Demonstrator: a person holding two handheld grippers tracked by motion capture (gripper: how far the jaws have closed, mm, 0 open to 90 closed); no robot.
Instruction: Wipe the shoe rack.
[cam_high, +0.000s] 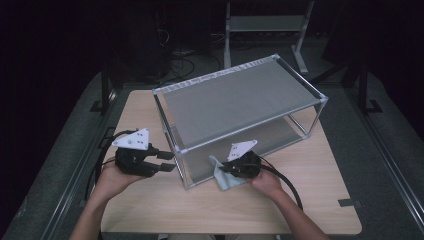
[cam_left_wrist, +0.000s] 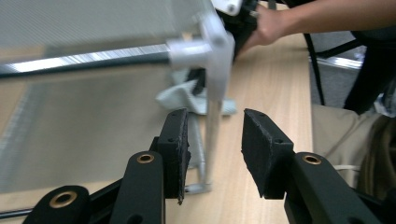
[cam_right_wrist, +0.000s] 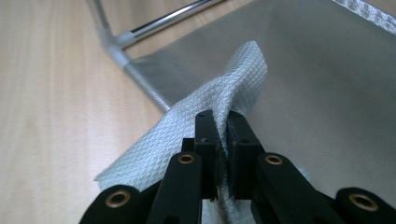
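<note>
A pale green waffle-weave cloth (cam_high: 223, 179) lies at the front corner of a two-shelf rack (cam_high: 250, 131) with grey mesh shelves and metal tubes. My right gripper (cam_high: 226, 169) is shut on the cloth (cam_right_wrist: 224, 88), with a fold pinched between its pads over the edge of the lower shelf (cam_right_wrist: 327, 84). My left gripper (cam_high: 168, 161) is open left of the rack's front corner, with nothing between its pads. In the left gripper view the jaws (cam_left_wrist: 215, 135) frame the corner post (cam_left_wrist: 215, 84) farther off, with the cloth (cam_left_wrist: 180, 95) behind it.
The rack stands slantwise on a light wooden table (cam_high: 200, 205). Bare tabletop lies in front of the rack and to its right. Black cables trail from both grippers toward the table's front edge. A white frame (cam_high: 265, 22) stands on the floor behind the table.
</note>
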